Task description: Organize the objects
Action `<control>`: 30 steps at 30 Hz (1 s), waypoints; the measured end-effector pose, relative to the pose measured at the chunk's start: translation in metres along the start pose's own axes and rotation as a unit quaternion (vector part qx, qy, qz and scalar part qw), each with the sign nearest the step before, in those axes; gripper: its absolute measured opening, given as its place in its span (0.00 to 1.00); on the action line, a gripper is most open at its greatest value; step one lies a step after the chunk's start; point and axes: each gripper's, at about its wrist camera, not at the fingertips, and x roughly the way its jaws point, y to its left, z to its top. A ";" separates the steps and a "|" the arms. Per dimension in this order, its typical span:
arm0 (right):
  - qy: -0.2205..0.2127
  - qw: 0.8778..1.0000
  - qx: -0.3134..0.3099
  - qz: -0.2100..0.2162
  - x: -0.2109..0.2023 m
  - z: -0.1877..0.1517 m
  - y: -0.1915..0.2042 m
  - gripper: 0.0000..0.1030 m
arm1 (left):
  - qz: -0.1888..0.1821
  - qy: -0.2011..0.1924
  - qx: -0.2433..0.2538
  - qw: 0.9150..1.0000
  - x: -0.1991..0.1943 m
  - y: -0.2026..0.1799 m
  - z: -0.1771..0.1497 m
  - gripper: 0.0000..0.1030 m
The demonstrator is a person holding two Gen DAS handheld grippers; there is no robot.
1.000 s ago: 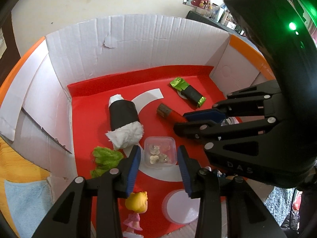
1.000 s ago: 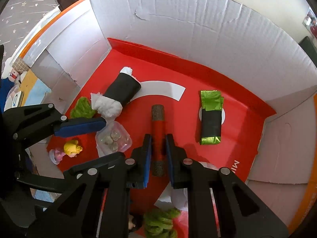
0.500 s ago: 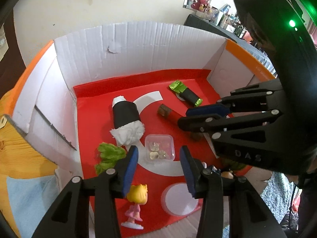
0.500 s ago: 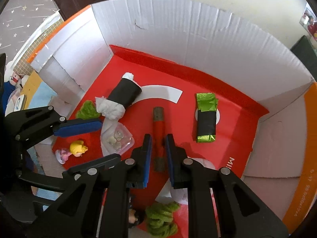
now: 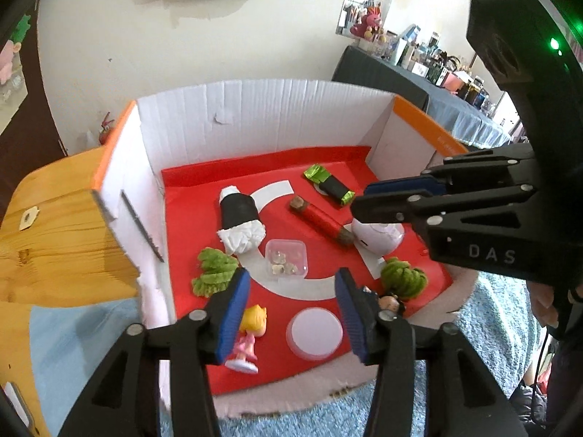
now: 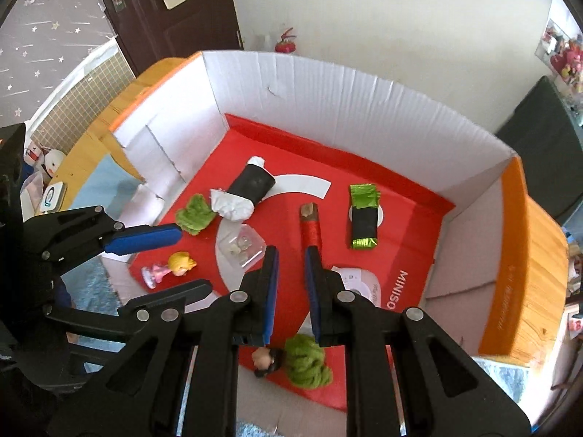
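White cardboard box walls [image 6: 328, 83] surround a red floor where a red wrapped stick [image 6: 310, 229] lies centrally. Left gripper [image 5: 291, 302] gapes wide and empty; right gripper [image 6: 291, 284] hovers narrowly parted, empty.

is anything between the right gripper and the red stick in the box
Nothing visible. The right gripper is open, its fingers apart and pointing along the red stick, with only bare red box floor between. The clear plastic container lies to the left, off that line.
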 end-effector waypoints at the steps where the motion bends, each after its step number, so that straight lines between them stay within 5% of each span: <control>1: -0.003 1.000 0.000 -0.001 -0.002 -0.006 0.010 0.14 | 0.001 -0.003 0.000 1.000 -0.004 -0.001 -0.001 0.51; 10: -0.039 0.999 -0.001 -0.013 -0.038 -0.031 0.028 0.17 | 0.021 -0.040 0.003 0.999 -0.047 -0.010 -0.022 0.57; 13: -0.057 0.998 0.001 -0.019 -0.052 -0.042 0.033 0.49 | 0.021 -0.049 -0.001 0.999 -0.058 -0.013 -0.031 0.60; 14: -0.067 0.998 0.000 -0.023 -0.056 -0.046 0.035 0.70 | 0.020 -0.052 -0.001 0.998 -0.062 -0.014 -0.034 0.60; 15: -0.078 0.996 -0.004 -0.031 -0.061 -0.050 0.039 0.74 | 0.022 -0.055 -0.001 0.998 -0.066 -0.016 -0.038 0.60; 30: -0.127 0.990 0.017 -0.060 -0.090 -0.098 0.066 0.85 | 0.041 -0.088 -0.007 0.995 -0.101 -0.028 -0.080 0.78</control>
